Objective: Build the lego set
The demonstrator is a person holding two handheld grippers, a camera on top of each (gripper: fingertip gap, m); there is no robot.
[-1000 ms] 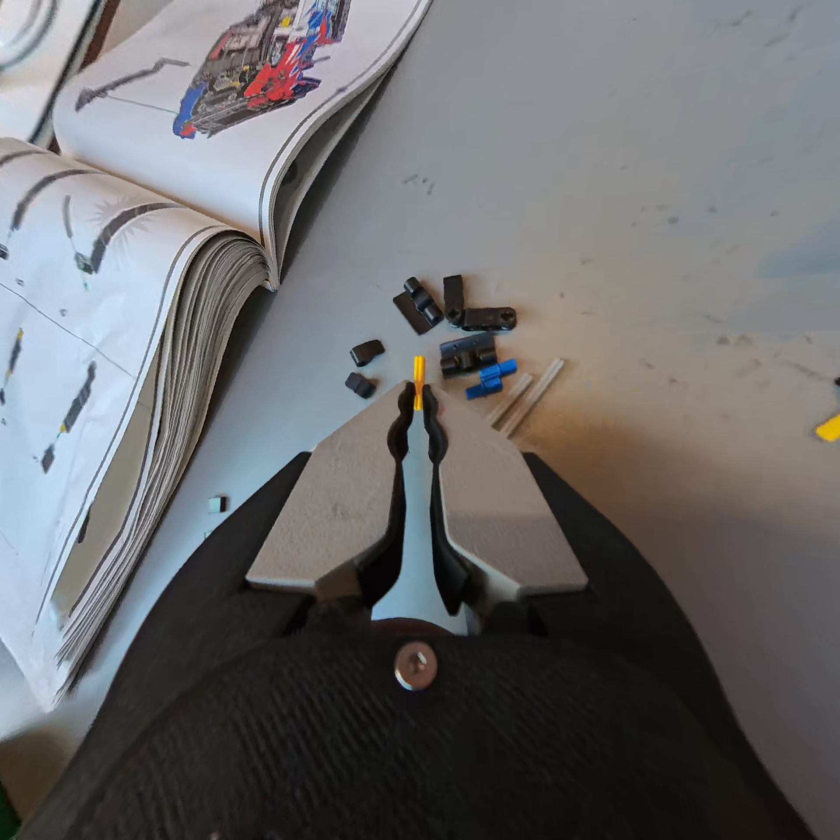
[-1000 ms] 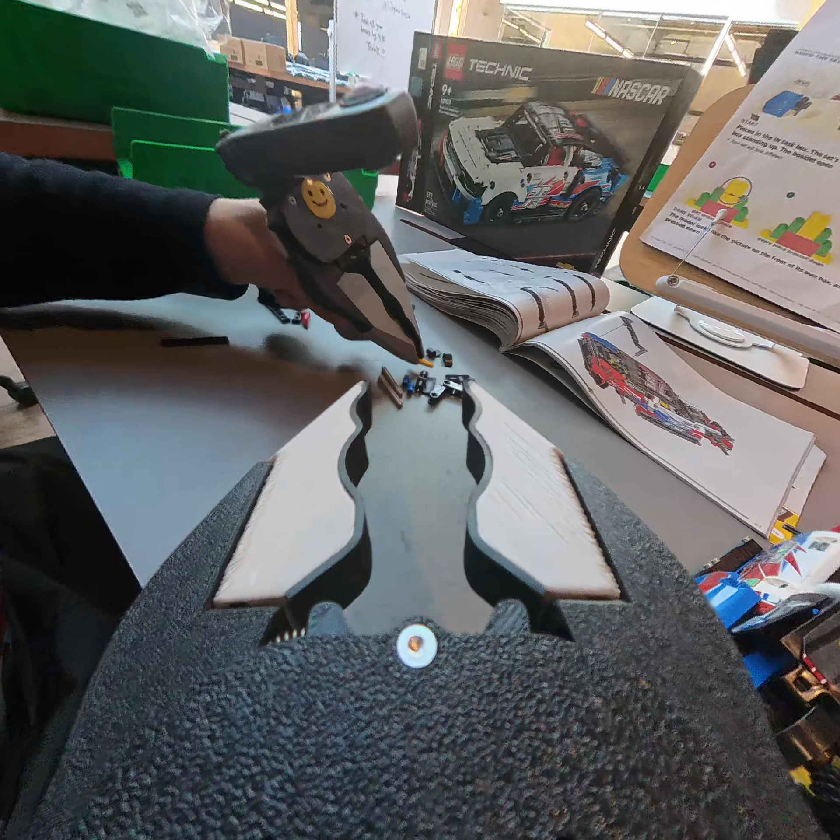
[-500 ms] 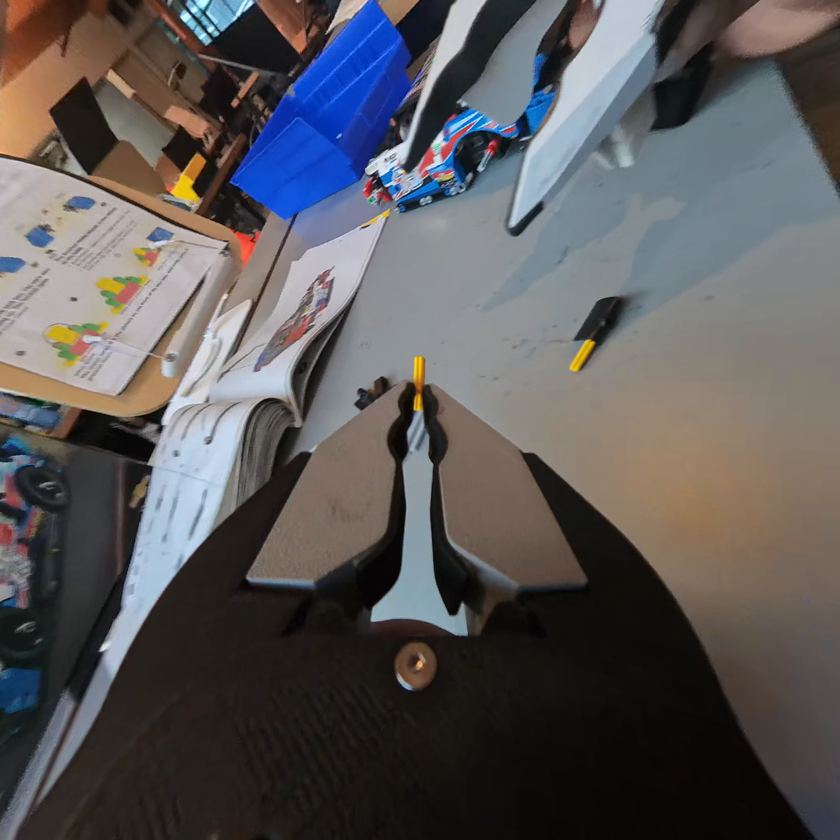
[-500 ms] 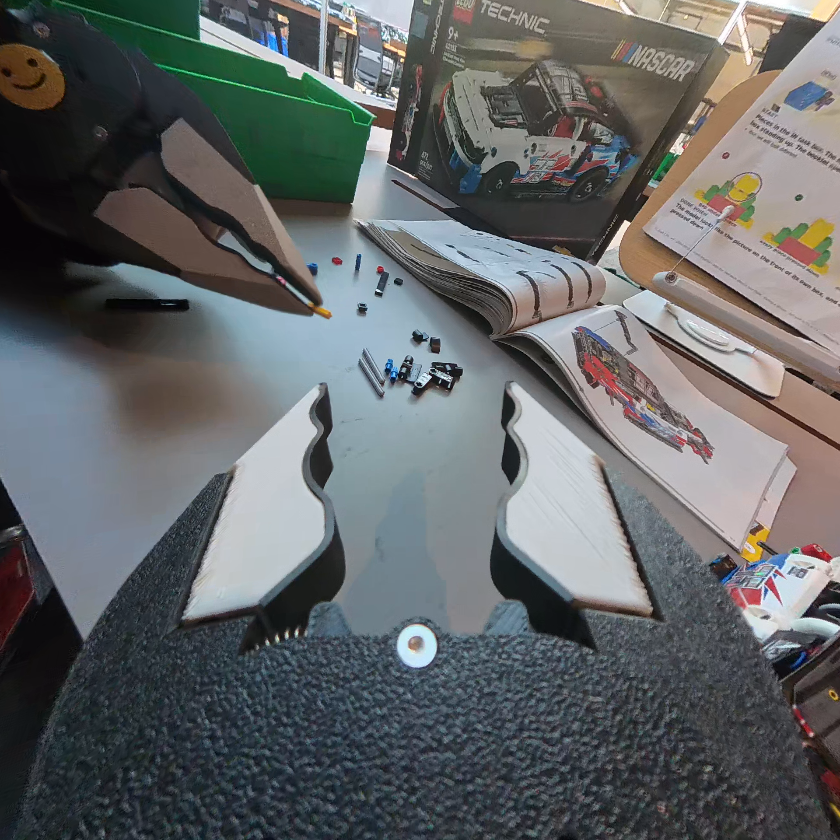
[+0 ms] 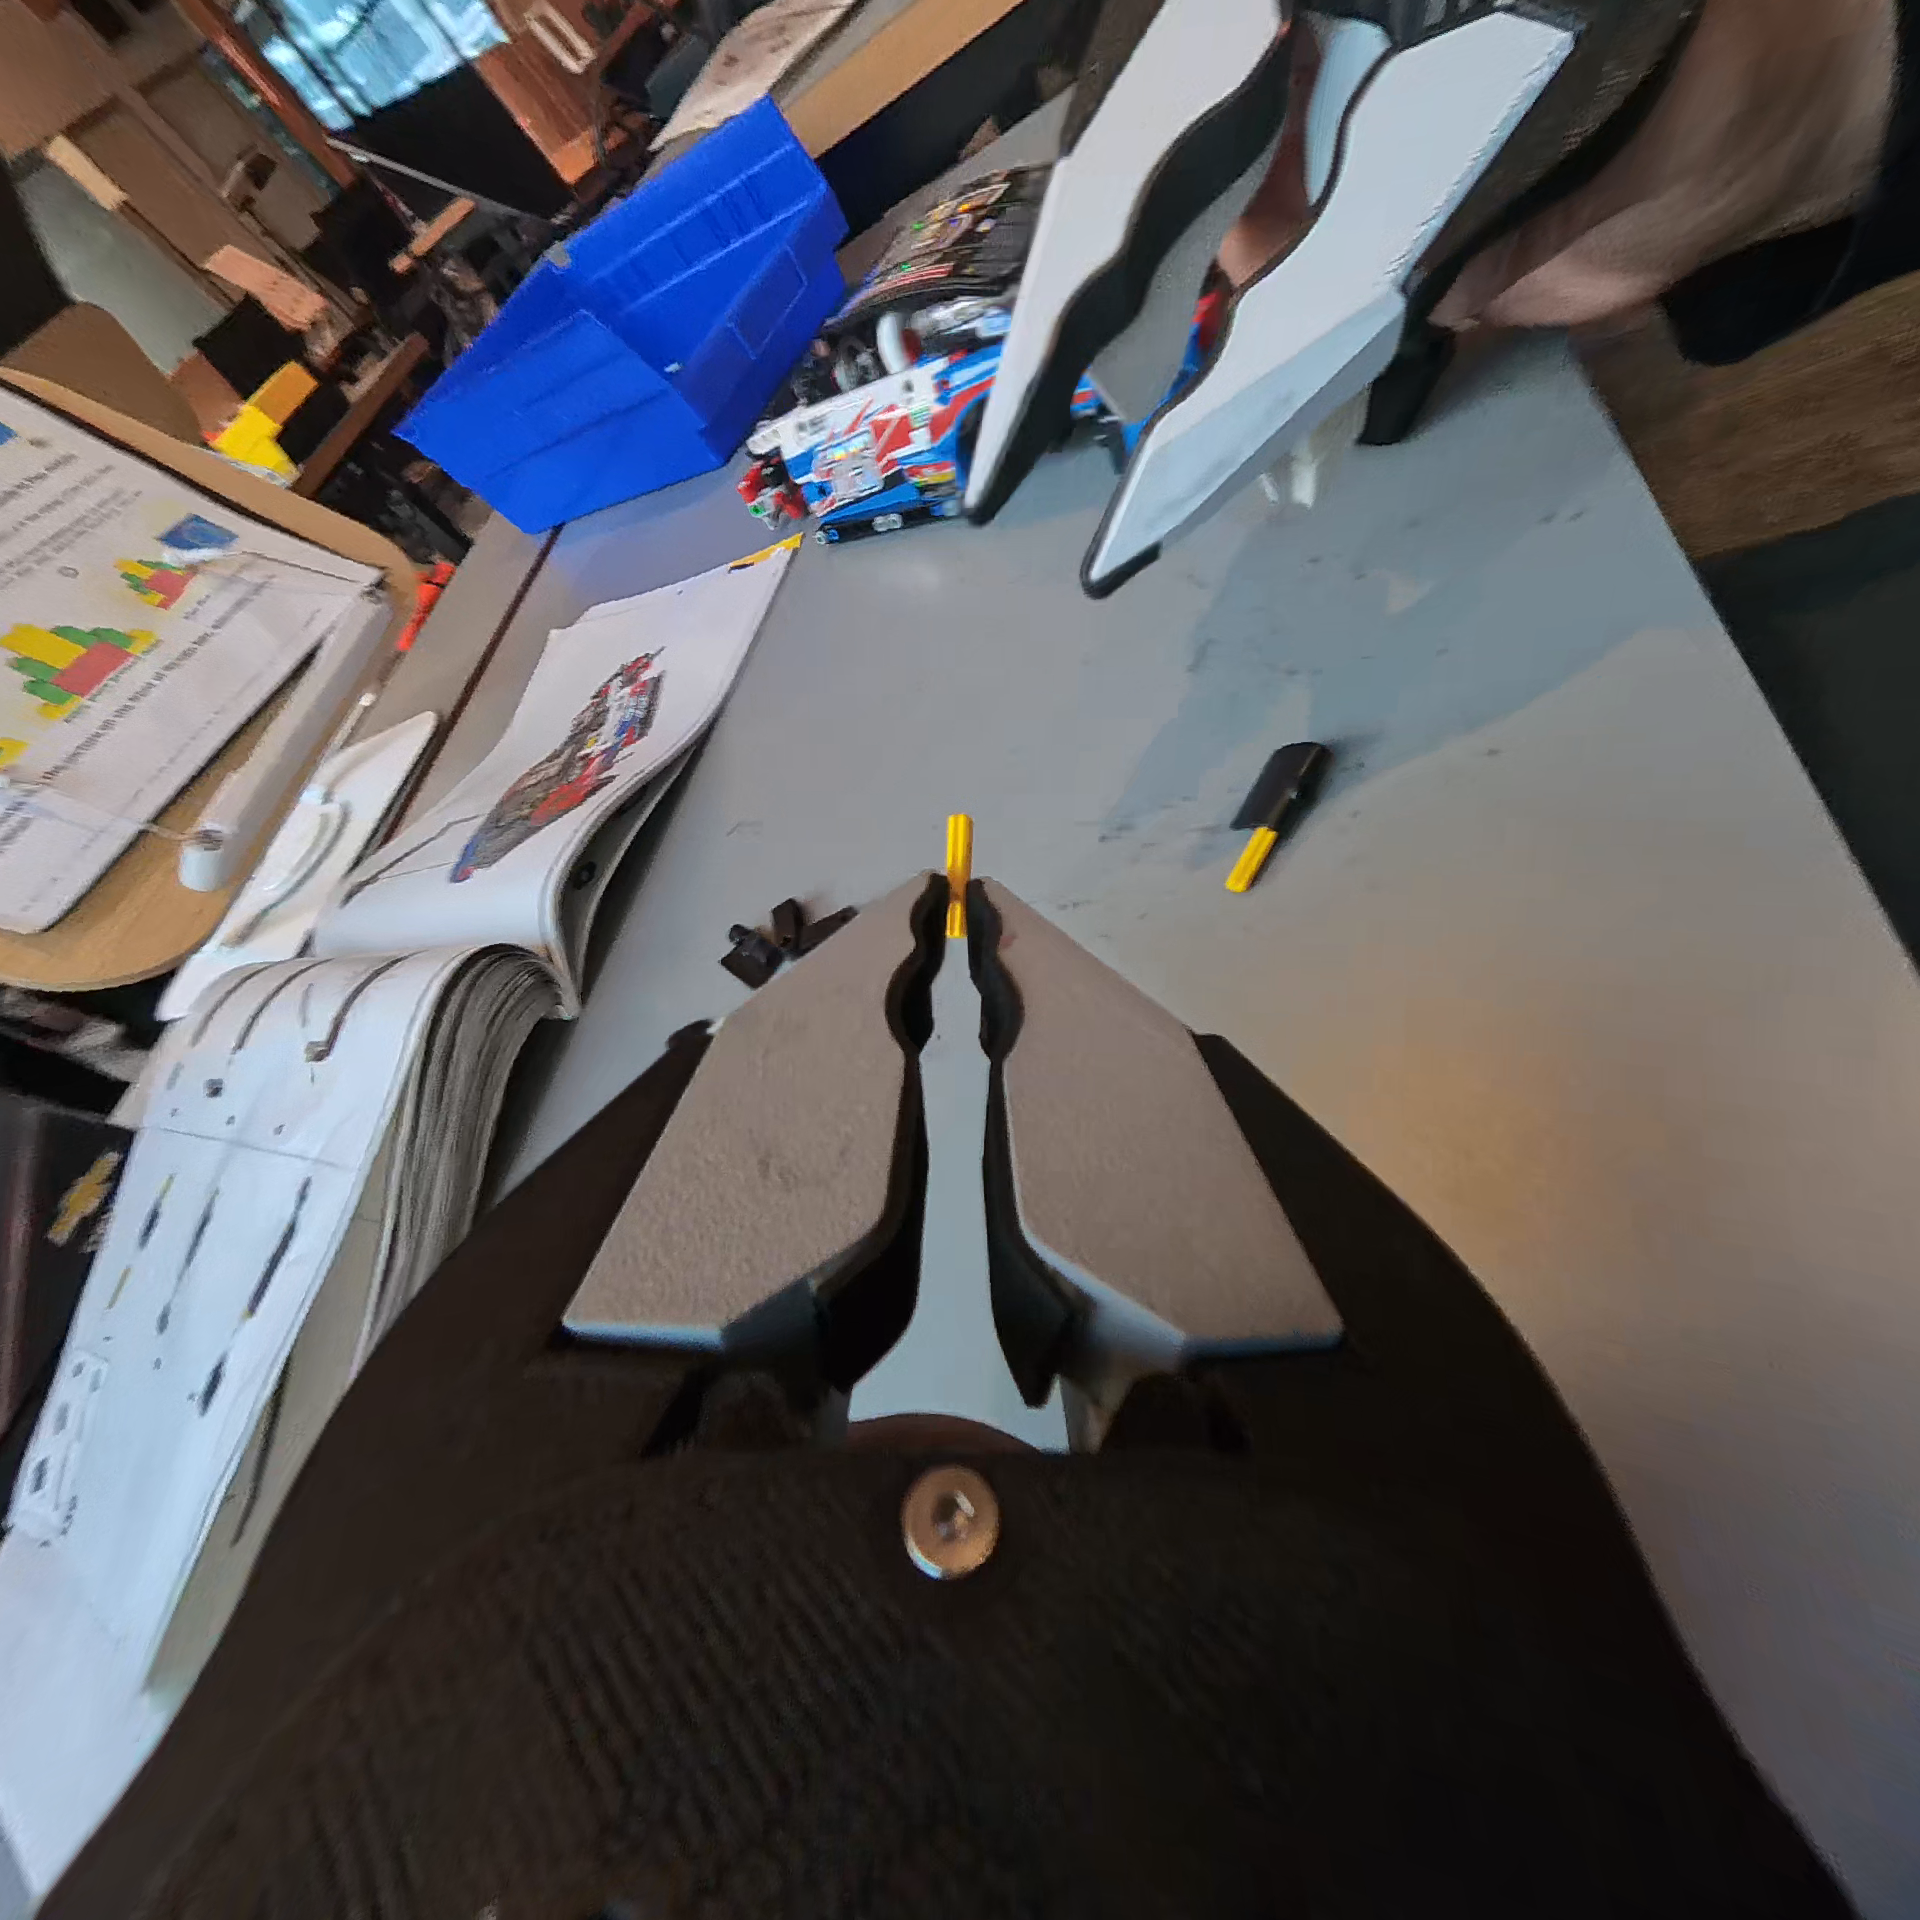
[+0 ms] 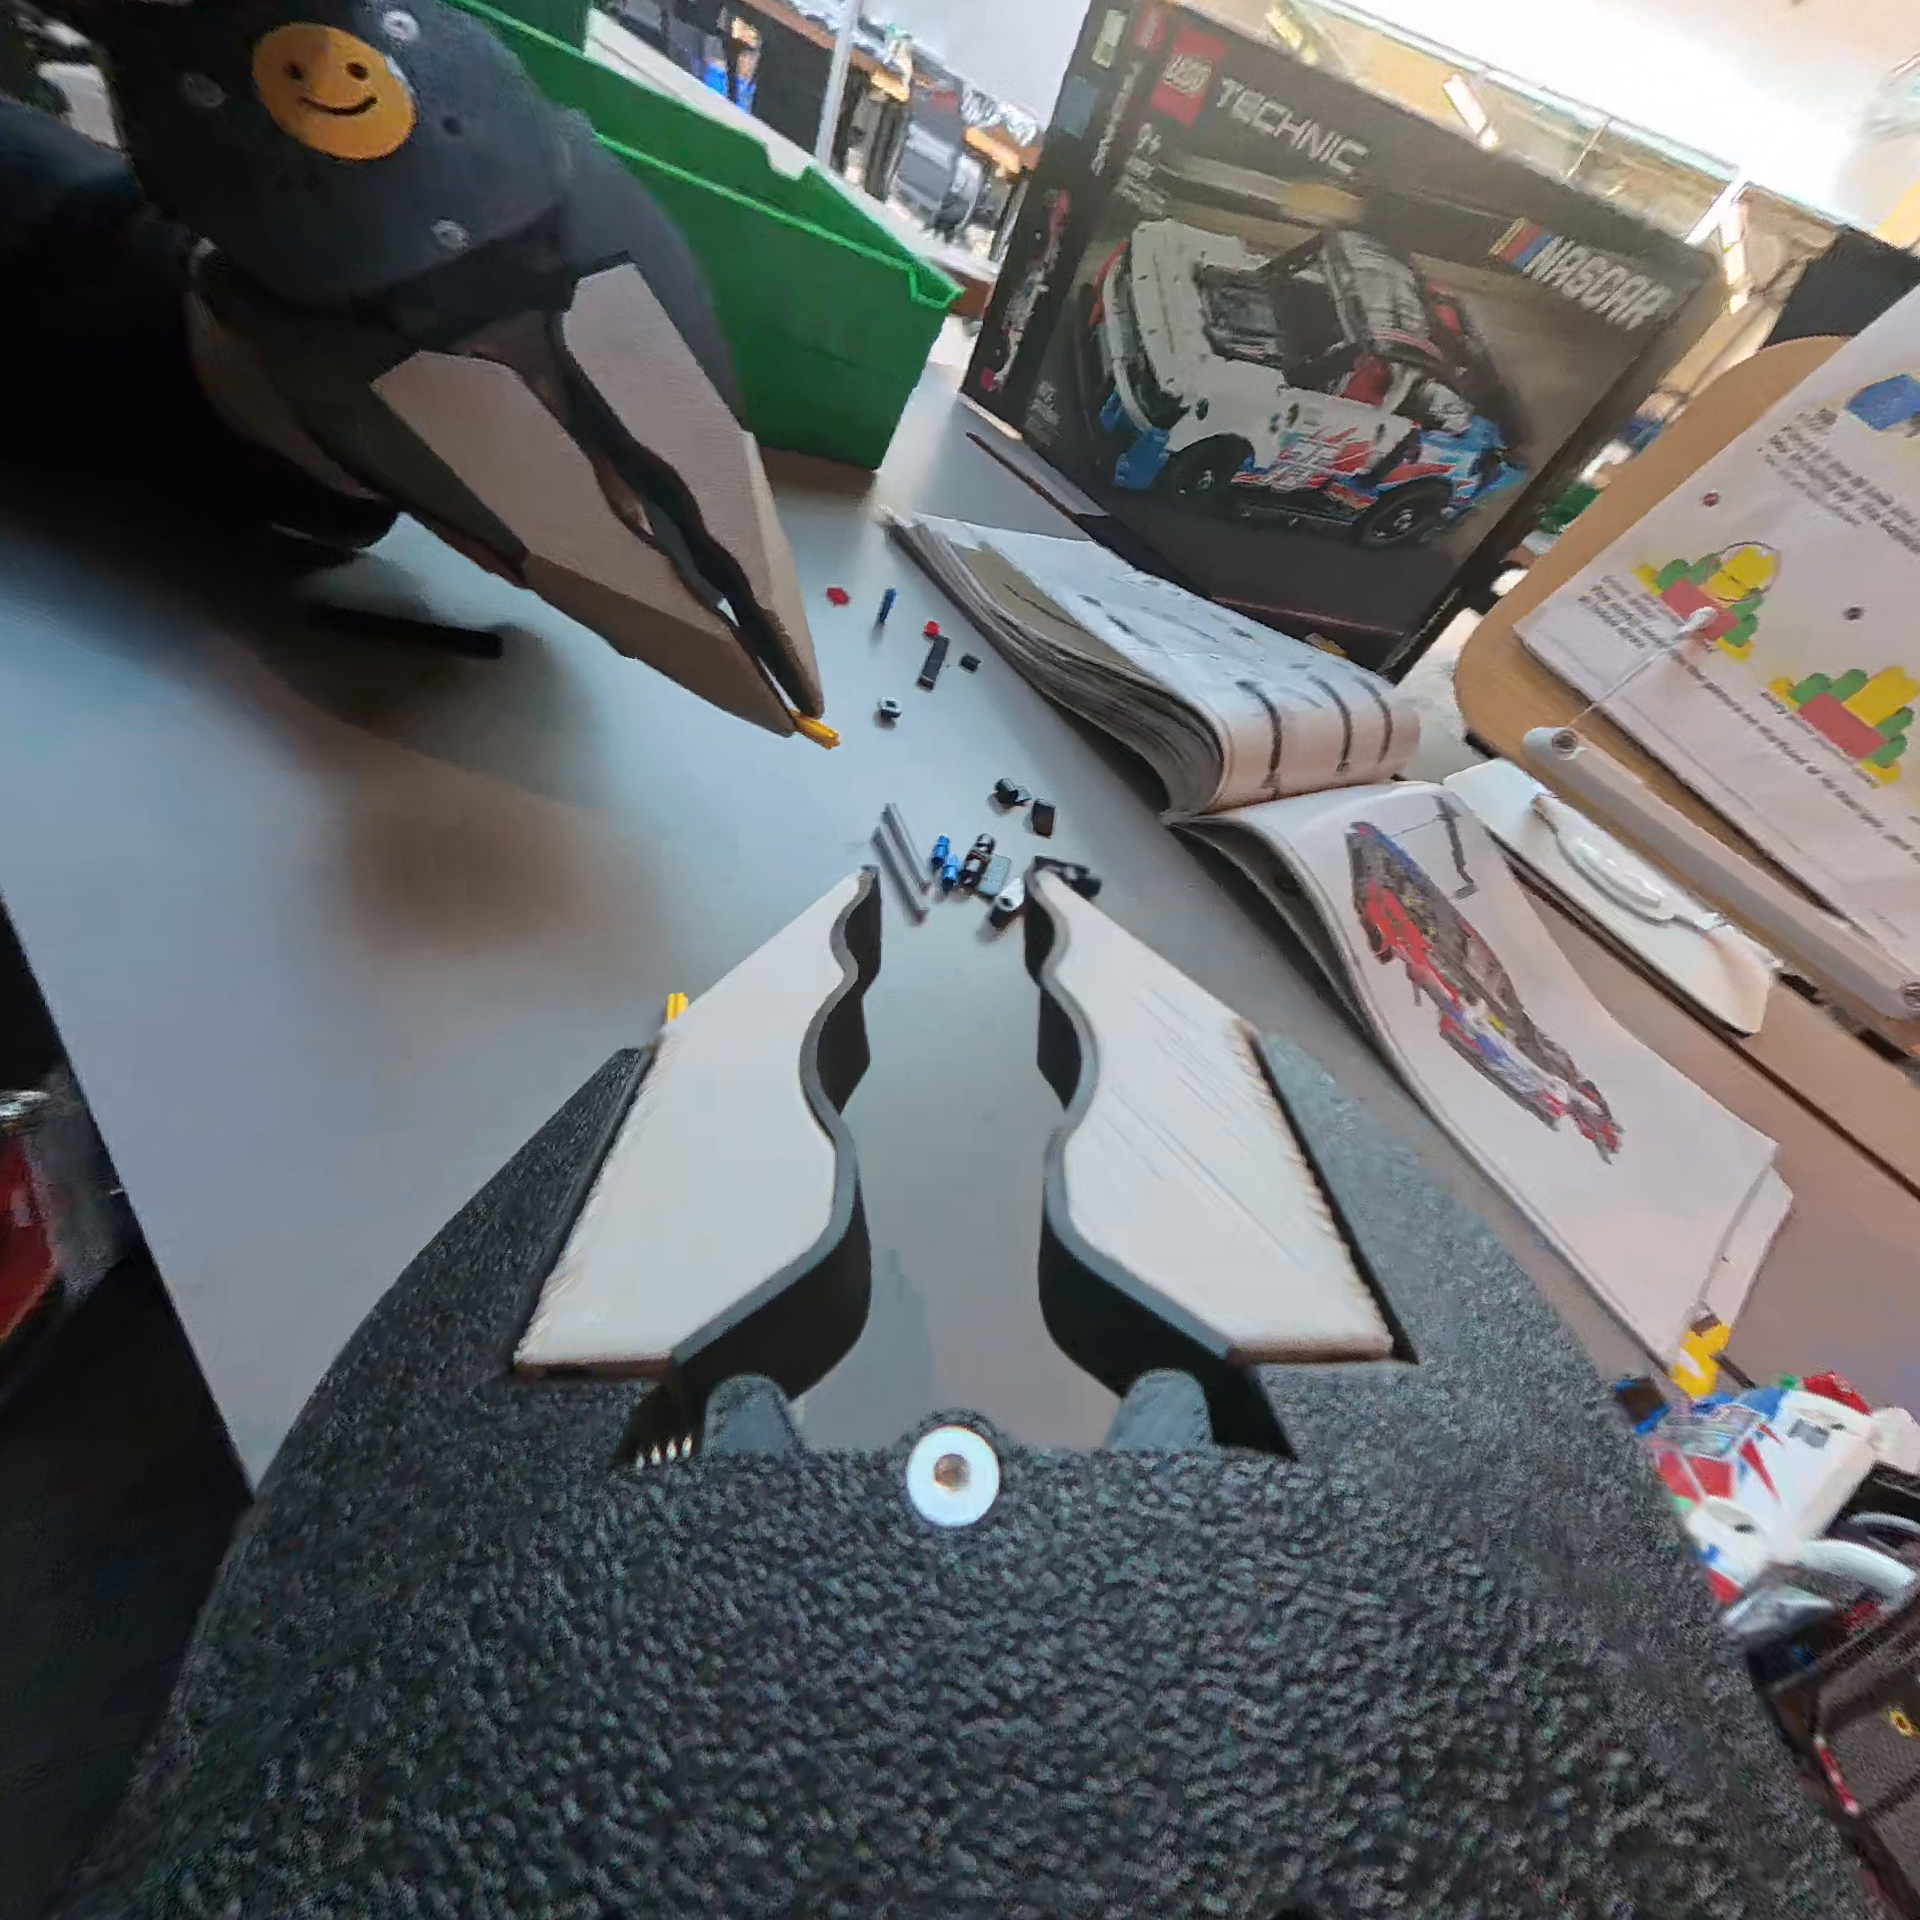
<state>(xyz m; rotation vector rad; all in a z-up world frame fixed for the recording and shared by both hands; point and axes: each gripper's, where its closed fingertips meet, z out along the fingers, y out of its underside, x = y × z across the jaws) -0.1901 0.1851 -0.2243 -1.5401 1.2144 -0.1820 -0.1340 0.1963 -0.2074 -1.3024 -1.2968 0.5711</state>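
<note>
we work over a grey bench (image 5: 1351,1039) that fills most of both views. at its far edge, in the right wrist view, a dark set box (image 6: 1340,343) with a race car pictured on it stands upright, with a green bin (image 6: 790,270) to its left. in the left wrist view a blue bin (image 5: 644,332) sits beyond the bench. an open instruction booklet (image 6: 1226,748) lies in front of the box, thick pages on one side and a printed car picture on the other. a partly built car model (image 5: 873,457) in white, red and blue rests near the blue bin, behind our right gripper.

our right gripper (image 6: 951,894) hangs low over the bench with its jaws spread apart and nothing between them. our left gripper (image 5: 956,894) is raised off the bench, its jaws pinched together on a small yellow pin (image 5: 957,868) whose end sticks out past the tips; the right wrist view shows that pin (image 6: 816,727) poking from the tips above the surface.

just ahead of the right gripper lies a cluster of loose parts (image 6: 982,868): two grey rods, blue pins and small black pieces. a few more red, blue and black bits (image 6: 930,649) lie farther off near the booklet. a black piece with a yellow pin (image 5: 1273,810) lies alone on the bench, well apart from the cluster.
</note>
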